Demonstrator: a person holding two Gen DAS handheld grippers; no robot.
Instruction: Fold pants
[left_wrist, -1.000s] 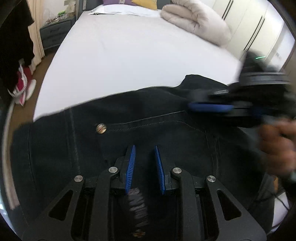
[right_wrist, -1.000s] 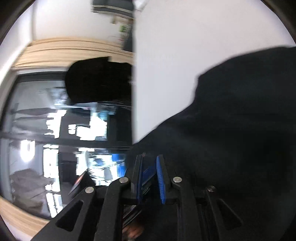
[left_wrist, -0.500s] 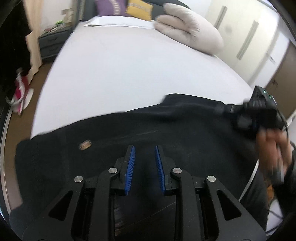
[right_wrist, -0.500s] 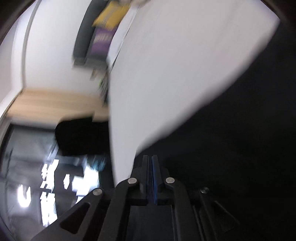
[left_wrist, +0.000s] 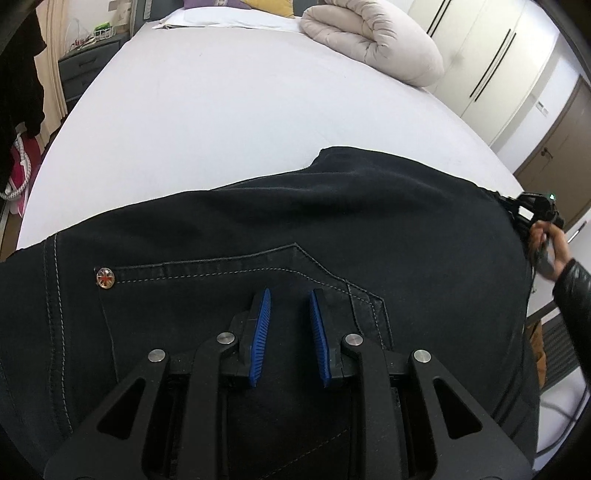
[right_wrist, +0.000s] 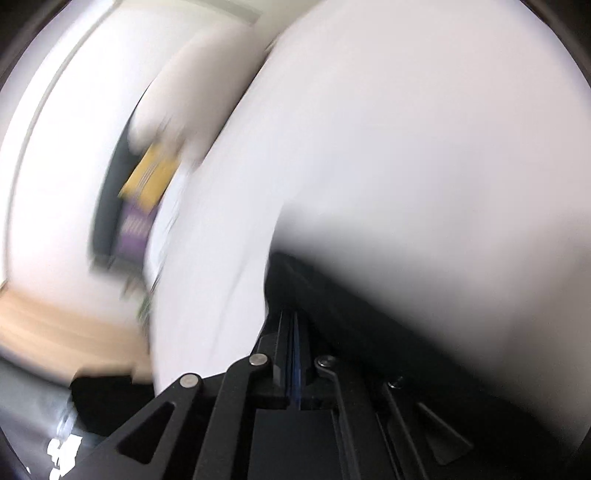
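Observation:
Black jeans (left_wrist: 295, 229) lie spread across the near edge of the white bed (left_wrist: 236, 96), back pocket and a metal rivet (left_wrist: 104, 277) facing up. My left gripper (left_wrist: 289, 297) is open, its blue pads just above the pocket, holding nothing. My right gripper (left_wrist: 517, 210) shows at the far right edge of the jeans in the left wrist view. In the blurred right wrist view it (right_wrist: 295, 321) is shut, with dark jeans fabric (right_wrist: 369, 332) at and beside its tips.
A rolled beige duvet (left_wrist: 373, 40) and purple and yellow pillows (left_wrist: 240, 4) lie at the bed's far end. A grey nightstand (left_wrist: 85, 66) stands at the left. Wardrobe doors (left_wrist: 491, 62) and a brown door (left_wrist: 554, 147) are at the right.
My right gripper closed and swung out to the jeans' far right edge. The jeans shifted and lie flatter. My left gripper stayed open over the pocket.

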